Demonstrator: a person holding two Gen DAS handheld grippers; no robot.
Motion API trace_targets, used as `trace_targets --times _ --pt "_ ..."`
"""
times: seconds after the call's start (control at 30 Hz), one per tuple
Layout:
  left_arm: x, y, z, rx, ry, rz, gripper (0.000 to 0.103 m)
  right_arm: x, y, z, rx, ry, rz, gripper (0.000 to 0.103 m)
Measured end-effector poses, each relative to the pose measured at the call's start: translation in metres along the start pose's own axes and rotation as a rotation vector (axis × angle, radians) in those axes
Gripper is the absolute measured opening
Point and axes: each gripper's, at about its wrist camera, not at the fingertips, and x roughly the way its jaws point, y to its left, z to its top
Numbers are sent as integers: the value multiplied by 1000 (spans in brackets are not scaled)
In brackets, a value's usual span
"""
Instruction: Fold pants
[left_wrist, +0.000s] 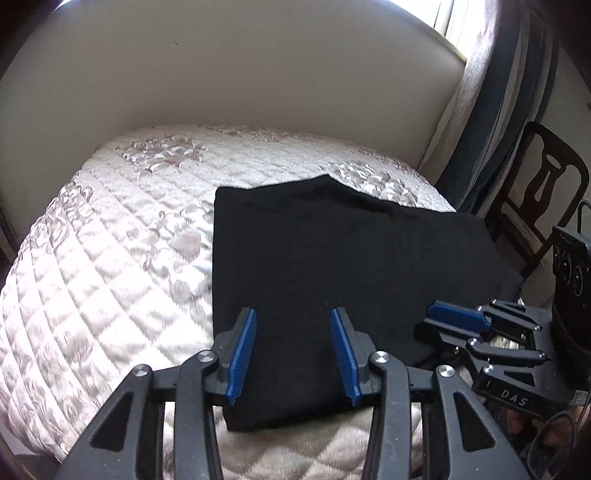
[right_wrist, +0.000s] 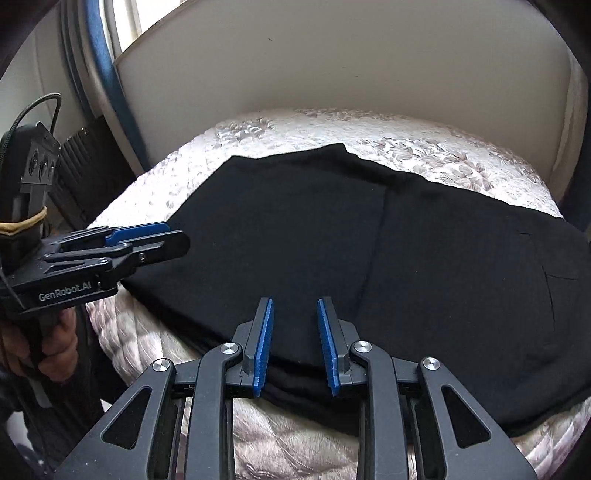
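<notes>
Our left claw (left_wrist: 293, 356) hangs with its blue pads well apart, gripping nothing; our right claw (right_wrist: 295, 345) is parted a little less, also with nothing between its pads. Both sit at the near edge of the black pants (left_wrist: 332, 258), which stretch ahead of us on the quilted bed (left_wrist: 110, 240) — long axis running across, left to right. The left claw is over the near-left corner; the right sits nearer the middle. The cloth looks already folded into a flat rectangle — a seam shows in the right wrist view.
</notes>
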Motion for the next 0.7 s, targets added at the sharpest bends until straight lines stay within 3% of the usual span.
trace_targets --times 0.2,0.3,0.4,0.7 --pt "-13 -11 -11 36 -8 50 45 -21 -4 -8 3 -11 -44 26" --pt "-20 -12 -15 18 -18 34 47 -31 2 -15 -22 -44 -43 29" --pt "-12 -14 -22 21 4 37 48 -21 -7 -27 32 11 -73 29" --pt "-24 -15 -14 -14 -7 37 49 -40 -12 -27 62 -17 -91 29"
